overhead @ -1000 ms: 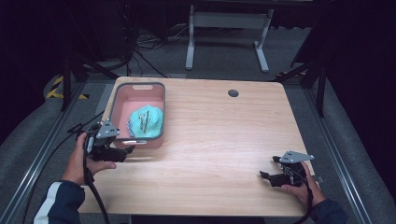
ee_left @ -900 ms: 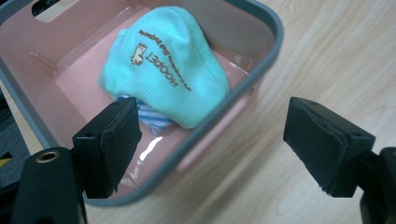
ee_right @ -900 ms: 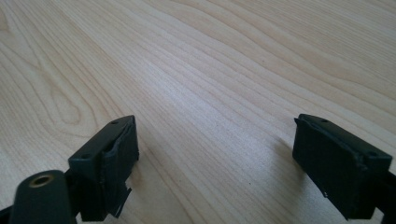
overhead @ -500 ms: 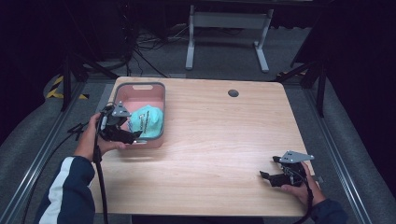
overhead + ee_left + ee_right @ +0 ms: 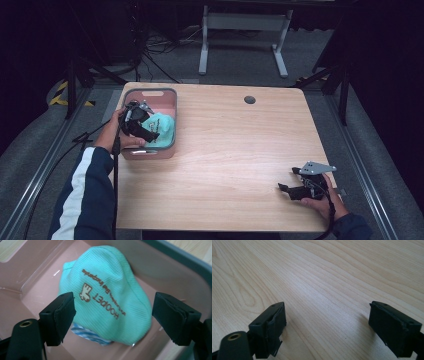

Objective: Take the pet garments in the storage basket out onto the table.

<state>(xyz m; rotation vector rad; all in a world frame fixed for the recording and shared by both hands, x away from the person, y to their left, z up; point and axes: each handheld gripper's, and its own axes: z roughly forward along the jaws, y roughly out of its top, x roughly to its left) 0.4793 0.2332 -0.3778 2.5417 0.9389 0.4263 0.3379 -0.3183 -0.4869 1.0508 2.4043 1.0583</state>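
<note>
The mint-green mesh fabric pouch with brown printed lettering (image 5: 105, 297) lies slumped on the floor of the pink plastic bin with a grey rim (image 5: 172, 107), a striped blue-and-white edge peeking from under its near side, and nothing has lifted it yet. The left gripper (image 5: 112, 315) hangs over it inside the bin with its jaws spread apart, one black pad (image 5: 61, 315) to each side of the pouch and neither pressing on the cloth (the left pad seems just above the fabric's edge, though contact is hard to judge). So the approach looks done, while the closing, the lift and whatever placing follows remain. From the high view that gripper (image 5: 145, 131) sits at the bin's near-left part. Well apart from it, the right gripper (image 5: 327, 322) rests low over the bare light wooden table (image 5: 240, 160), its jaws likewise wide and holding nothing, seemingly waiting its turn.
</note>
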